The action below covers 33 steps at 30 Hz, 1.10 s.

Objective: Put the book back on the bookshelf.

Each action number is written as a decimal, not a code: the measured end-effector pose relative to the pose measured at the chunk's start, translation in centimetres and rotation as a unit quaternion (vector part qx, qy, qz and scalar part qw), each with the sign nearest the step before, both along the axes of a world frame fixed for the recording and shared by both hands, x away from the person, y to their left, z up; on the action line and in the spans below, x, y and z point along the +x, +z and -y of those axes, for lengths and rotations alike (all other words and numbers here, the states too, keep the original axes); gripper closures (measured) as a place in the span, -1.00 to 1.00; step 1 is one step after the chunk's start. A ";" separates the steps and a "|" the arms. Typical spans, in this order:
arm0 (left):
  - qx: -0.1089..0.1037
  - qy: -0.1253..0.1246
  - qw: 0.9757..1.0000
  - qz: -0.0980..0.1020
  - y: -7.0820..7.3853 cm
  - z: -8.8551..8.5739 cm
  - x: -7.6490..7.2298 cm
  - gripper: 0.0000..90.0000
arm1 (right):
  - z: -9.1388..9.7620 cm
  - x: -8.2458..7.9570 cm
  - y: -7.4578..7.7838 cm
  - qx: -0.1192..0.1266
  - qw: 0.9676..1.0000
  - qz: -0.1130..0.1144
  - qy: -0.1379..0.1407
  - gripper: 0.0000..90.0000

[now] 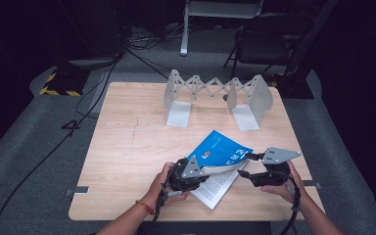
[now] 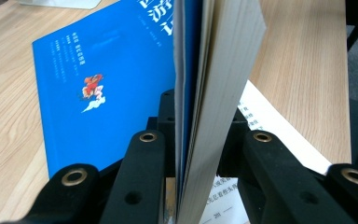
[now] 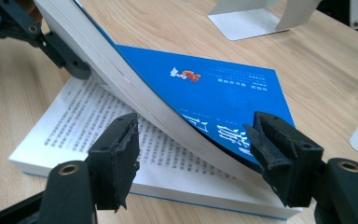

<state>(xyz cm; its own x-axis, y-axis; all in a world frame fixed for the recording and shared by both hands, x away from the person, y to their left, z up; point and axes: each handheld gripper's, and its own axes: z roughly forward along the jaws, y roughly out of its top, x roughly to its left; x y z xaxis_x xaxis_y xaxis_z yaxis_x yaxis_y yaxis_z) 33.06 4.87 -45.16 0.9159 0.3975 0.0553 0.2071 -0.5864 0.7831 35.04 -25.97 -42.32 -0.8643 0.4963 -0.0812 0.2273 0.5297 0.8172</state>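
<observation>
- High view: we hold the left tool [image 1: 203,172] closed on a lifted sheaf of pages with the blue cover of the book [image 1: 219,152]. The rest of the book lies open on the worktop [image 1: 127,147], just beneath and to the right of this tool. Our right tool [image 1: 247,165] sits at the book's right edge, its jaws apart, the lifted cover between the two tools. Well beyond both tools a metal rack [image 1: 218,95] stands on the far part of the worktop.
- Left gripper view: the left tool [image 2: 200,144] clamps the sheaf of pages [image 2: 223,70] edge-on, both black pads pressing its sides. The blue cover [image 2: 112,84] spreads to the left of the jaws, with a small red figure printed on it; a printed page [image 2: 270,121] shows to the right, below the sheaf.
- Right gripper view: the right tool [image 3: 196,154] stands open, its pads either side of the book's near corner and touching nothing we can make out. The raised pages arc up from between the jaws towards the left tool [image 3: 65,56], which grips them at upper left. Printed text lies under the arc; the rack's foot [image 3: 247,21] is well ahead.
</observation>
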 end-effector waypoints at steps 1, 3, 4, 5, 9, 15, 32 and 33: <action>0.000 0.000 1.000 0.000 0.0 -0.2 0.0 0.69 | -0.2 0.2 -0.2 -0.004 1.000 0.002 0.004 -0.28; 0.000 -0.001 1.000 0.000 0.0 -0.8 0.2 0.68 | -0.6 0.7 -0.5 -0.010 1.000 0.005 0.013 -0.29; 0.002 -0.002 1.000 0.001 0.1 -1.0 0.2 0.67 | -0.7 0.9 -0.7 -0.009 1.000 0.004 0.021 -0.30; 0.002 -0.002 1.000 0.001 0.1 -1.0 0.2 0.67 | -0.7 0.9 -0.7 -0.009 1.000 0.004 0.021 -0.30; 0.000 0.000 1.000 0.000 0.1 -1.8 0.5 0.65 | -1.5 1.6 -1.7 -0.029 0.999 -0.003 0.035 -0.30; -0.001 0.004 1.000 -0.005 -0.1 -2.7 0.7 0.61 | -2.1 2.2 -2.6 -0.061 0.998 0.013 0.028 -0.21; -0.004 0.029 0.999 -0.021 -0.1 -5.6 1.9 0.42 | -4.1 2.7 -3.1 -0.096 0.992 0.066 0.057 0.41; 0.011 0.036 0.999 -0.016 -0.1 -5.4 1.6 0.38 | -4.1 2.7 -3.0 -0.100 0.991 0.066 0.059 0.43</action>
<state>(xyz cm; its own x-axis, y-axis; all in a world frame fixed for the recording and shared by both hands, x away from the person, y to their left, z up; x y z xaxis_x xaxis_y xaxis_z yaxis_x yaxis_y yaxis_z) 34.65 10.31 -45.22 0.8863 0.4617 0.0356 0.2744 -0.5856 0.7628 37.76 -21.83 -45.29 -0.8907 0.3547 -0.2842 0.0516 0.7002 0.7121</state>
